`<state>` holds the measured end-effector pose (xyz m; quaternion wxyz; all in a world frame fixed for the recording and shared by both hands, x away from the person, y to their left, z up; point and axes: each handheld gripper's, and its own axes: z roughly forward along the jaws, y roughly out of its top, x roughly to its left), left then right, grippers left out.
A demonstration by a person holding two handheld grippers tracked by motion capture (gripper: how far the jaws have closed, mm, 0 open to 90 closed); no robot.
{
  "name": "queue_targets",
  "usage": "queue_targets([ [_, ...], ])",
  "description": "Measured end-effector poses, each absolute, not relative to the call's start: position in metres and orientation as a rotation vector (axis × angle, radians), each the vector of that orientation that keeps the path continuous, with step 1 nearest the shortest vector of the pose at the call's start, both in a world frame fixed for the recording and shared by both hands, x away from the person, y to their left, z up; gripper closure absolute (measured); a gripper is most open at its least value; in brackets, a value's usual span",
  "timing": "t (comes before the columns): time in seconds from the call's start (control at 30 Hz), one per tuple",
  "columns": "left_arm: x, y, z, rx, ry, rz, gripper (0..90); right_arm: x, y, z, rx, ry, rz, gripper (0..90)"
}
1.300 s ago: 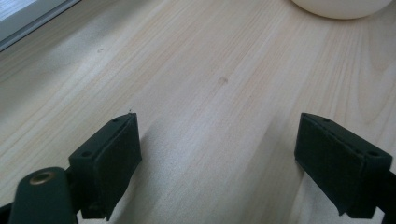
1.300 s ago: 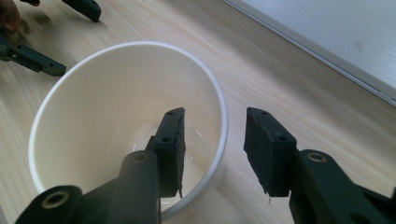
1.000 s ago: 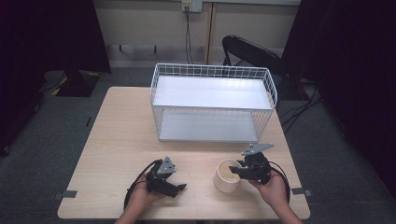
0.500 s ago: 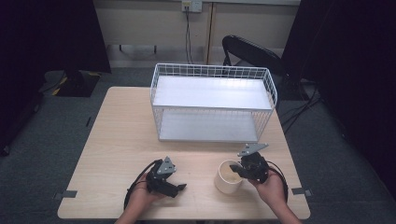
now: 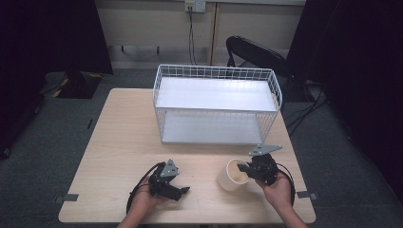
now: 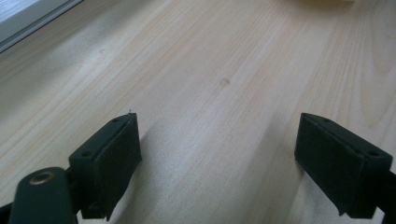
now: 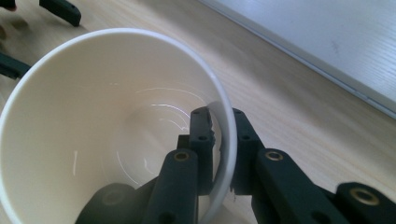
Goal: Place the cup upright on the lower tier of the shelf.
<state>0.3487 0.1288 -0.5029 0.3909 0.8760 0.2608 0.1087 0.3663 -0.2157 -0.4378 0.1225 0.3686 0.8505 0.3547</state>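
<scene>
Empty cream cup [image 5: 233,175], rim pinched by right gripper [image 5: 246,168]; left gripper [image 5: 183,190] spread; wire basket [image 5: 216,105] empty.

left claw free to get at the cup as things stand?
Probably yes. The left claw is open, holding nothing, and bare table lies between it and the cup. But the right claw is pinching the cup's rim.

This looks like a lab or test room set up for recording. Black curtains [image 5: 52,33] hang at the upper left and right of the frame, grey carpet [image 5: 43,142] covers the floor, a cable runs down from a wall socket [image 5: 195,5] at top centre, and tape marks [image 5: 70,197] flag the light wooden counter [image 5: 119,142] at its lower corners.
</scene>
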Motion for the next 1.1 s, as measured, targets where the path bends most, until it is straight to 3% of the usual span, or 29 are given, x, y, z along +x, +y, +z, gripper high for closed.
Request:
queue_targets([
  [1.1, 0.349, 0.128, -0.503, 2.235, 0.665, 0.273, 12.5, 0.402, -0.205, -0.416, 1.192, 2.274, 1.034, 83.3],
])
